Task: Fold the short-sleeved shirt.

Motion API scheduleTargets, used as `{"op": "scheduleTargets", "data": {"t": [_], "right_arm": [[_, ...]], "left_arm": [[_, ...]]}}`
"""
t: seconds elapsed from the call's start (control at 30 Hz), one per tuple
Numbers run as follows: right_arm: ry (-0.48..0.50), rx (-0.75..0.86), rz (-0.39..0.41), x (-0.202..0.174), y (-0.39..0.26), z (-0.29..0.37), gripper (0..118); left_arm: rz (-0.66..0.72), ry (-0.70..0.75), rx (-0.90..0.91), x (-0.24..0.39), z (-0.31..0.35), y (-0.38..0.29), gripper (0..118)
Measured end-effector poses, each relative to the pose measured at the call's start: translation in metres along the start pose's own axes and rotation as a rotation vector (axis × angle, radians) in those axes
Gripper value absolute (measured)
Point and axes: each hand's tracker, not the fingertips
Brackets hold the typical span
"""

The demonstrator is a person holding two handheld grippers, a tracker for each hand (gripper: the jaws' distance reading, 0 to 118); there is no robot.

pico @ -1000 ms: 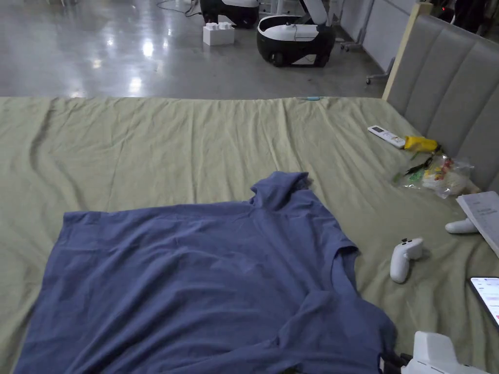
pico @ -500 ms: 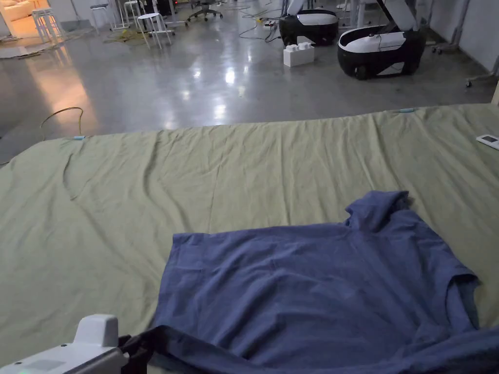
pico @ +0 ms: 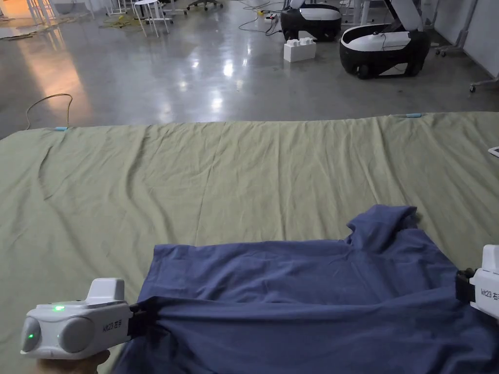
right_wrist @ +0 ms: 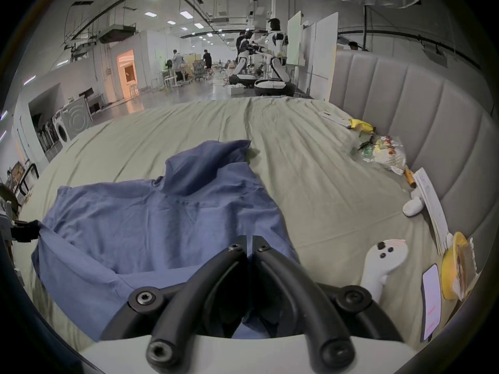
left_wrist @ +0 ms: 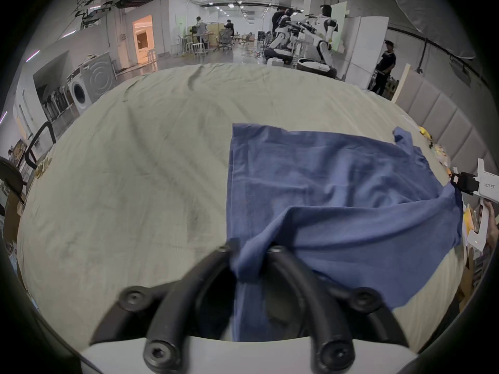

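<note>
Left gripper (left_wrist: 249, 255) and right gripper (right_wrist: 249, 245) each clamp the blue shirt (pico: 302, 297) over the bed (pico: 219, 170).

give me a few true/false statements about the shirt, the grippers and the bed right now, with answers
1. The left gripper is shut on the blue shirt. True.
2. The right gripper hangs open above the shirt. False: its jaws are closed on the shirt's cloth.
3. The shirt lies on a green bedsheet. True.
4. The shirt is already folded into a small square. False: it is spread out, with its near edge lifted between the two grippers.
5. A white game controller lies on the sheet beside the shirt, apart from it. True.
</note>
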Motion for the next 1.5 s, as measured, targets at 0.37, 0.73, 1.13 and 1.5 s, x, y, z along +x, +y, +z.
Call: {"op": "scheduleTargets", "data": {"t": [0.37, 0.73, 1.13, 1.5], "right_arm": [[0.106, 0.194, 0.079, 0.029, -0.051, 0.100, 74], [0.169, 0.511, -0.114, -0.011, -0.124, 0.306, 74], [0.228, 0.562, -0.025, -0.058, -0.142, 0.367, 1], [0.245, 0.514, -0.065, -0.057, -0.134, 0.353, 1]], "left_arm": [[0.043, -0.089, 0.369, -0.018, 0.155, -0.063, 92], [-0.138, 0.020, 0.706, 0.058, 0.338, -0.162, 90], [-0.096, -0.048, 0.770, 0.096, 0.387, -0.186, 0], [-0.050, -0.068, 0.739, 0.084, 0.377, -0.179, 0]]}}
